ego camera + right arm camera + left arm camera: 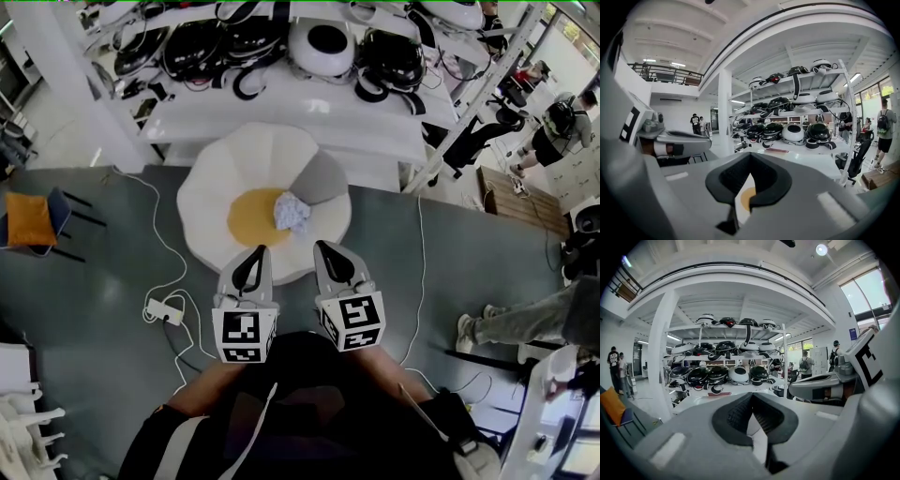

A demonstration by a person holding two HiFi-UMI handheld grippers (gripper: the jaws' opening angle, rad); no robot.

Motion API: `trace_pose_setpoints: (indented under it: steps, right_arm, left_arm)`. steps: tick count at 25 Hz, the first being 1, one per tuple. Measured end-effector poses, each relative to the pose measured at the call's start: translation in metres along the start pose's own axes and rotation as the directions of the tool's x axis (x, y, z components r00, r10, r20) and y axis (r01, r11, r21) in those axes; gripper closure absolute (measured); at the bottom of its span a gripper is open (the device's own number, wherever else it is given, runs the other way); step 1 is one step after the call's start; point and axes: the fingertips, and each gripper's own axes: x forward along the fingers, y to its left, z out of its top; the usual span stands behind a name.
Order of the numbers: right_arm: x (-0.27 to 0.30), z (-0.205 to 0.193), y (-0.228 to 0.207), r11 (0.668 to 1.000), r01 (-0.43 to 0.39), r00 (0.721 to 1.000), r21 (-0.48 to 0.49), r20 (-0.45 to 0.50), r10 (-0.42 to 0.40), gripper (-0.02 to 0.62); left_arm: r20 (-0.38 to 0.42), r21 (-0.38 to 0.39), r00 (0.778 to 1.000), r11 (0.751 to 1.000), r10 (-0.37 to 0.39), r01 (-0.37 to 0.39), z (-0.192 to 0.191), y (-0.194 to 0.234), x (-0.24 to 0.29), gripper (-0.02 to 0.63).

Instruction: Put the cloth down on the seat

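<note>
The cloth (292,212) lies crumpled at the middle of the seat (220,178), partly on its yellow pad (246,220) and just beside its grey pad (323,178), so the task looks done. The left tool (253,262) and right tool (330,255) hang side by side over the seat's near edge, both pinched closed on nothing, likely because nothing is left to carry. No writing is legible.

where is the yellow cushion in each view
Head view: yellow cushion at centre, on the white chair, with the cloth at its right edge.
Left gripper view: not in it.
Right gripper view: a yellow sliver low at centre, in the gap under the jaws.
Shared landmark: the helmet shelves, in all three views.
</note>
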Motion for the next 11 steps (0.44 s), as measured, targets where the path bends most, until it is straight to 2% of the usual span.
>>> trace_pose_setpoints:
  steps: [11]
  right_arm:
    - [0.0035,-0.0006,-0.007,1.0,0.003,1.0,-0.001,-0.005,-0.003,0.595]
  left_arm:
    - [-0.006,0.002,1.0,1.0,0.004,-0.004,-0.0016,0.0014,0.0068,0.604]
